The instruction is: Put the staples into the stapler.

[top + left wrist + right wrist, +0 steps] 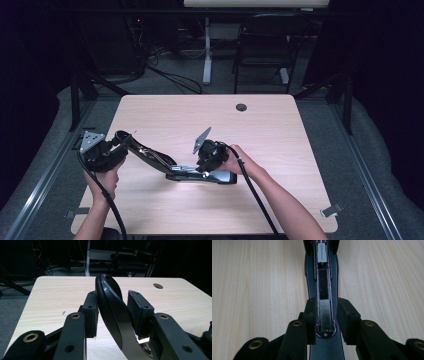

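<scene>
A stapler (172, 167) lies opened up on the table (280, 135), its base flat near the front edge and its lid swung up to the left. The left gripper (122, 140) has its jaws clamped on the raised lid's tip. The right gripper (205, 170) straddles the staple track, jaws slightly apart, seemingly just clear of it

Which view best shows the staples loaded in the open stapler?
The right gripper view: it looks straight down the stapler's open magazine, with the staple strip visible. The high view shows the whole stapler hinged open, small. The left gripper view shows its raised black lid.
</scene>
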`<state>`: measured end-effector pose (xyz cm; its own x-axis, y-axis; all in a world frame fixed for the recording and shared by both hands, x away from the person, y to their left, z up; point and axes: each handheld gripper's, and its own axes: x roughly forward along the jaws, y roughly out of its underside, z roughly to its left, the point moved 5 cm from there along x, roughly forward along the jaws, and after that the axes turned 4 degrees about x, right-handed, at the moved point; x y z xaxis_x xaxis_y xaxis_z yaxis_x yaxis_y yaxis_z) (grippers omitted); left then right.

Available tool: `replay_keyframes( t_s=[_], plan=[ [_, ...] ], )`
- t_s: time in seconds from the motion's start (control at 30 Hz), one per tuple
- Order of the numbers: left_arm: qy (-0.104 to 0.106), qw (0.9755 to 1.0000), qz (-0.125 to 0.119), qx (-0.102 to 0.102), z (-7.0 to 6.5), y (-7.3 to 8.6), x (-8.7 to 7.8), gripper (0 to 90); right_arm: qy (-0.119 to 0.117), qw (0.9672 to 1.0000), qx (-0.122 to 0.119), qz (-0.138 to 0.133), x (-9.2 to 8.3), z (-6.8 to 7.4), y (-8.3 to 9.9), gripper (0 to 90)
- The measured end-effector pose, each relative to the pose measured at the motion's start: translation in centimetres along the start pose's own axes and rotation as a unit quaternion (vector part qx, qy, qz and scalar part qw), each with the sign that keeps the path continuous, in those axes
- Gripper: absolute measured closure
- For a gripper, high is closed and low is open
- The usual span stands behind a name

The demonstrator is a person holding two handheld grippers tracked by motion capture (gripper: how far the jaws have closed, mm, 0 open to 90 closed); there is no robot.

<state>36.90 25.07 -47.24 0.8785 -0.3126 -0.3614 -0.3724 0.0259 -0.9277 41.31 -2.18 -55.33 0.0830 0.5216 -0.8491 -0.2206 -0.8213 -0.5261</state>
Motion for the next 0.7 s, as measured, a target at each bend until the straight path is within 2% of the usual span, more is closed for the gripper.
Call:
replay_keyframes(
  t_s=[0.17, 0.3, 0.4, 0.53, 0.7],
  plan=[
    [0.002, 1.0000, -0.001, 0.000, -0.1, 0.0, 0.0, 62.0, 0.026, 0.9996, 0.013, 0.001, -0.9, 0.3, 0.1, 57.0],
    [0.000, 1.0000, -0.001, 0.000, -0.1, 0.0, 0.0, 62.1, 0.050, 0.9980, 0.040, -0.006, -2.5, 0.4, 0.7, 44.0],
    [-0.001, 1.0000, -0.003, -0.001, -0.1, 0.0, 0.0, 62.1, 0.066, 0.9948, 0.073, -0.025, -3.9, 0.2, 1.4, 37.2],
    [-0.002, 1.0000, -0.003, -0.001, -0.1, 0.0, 0.0, 62.2, 0.090, 0.9896, 0.106, -0.035, -5.6, 0.1, 2.8, 30.9],
    [-0.003, 1.0000, -0.003, -0.001, -0.2, -0.1, 0.0, 62.2, 0.110, 0.9856, 0.125, -0.032, -6.7, 0.2, 4.9, 29.9]
  ],
)
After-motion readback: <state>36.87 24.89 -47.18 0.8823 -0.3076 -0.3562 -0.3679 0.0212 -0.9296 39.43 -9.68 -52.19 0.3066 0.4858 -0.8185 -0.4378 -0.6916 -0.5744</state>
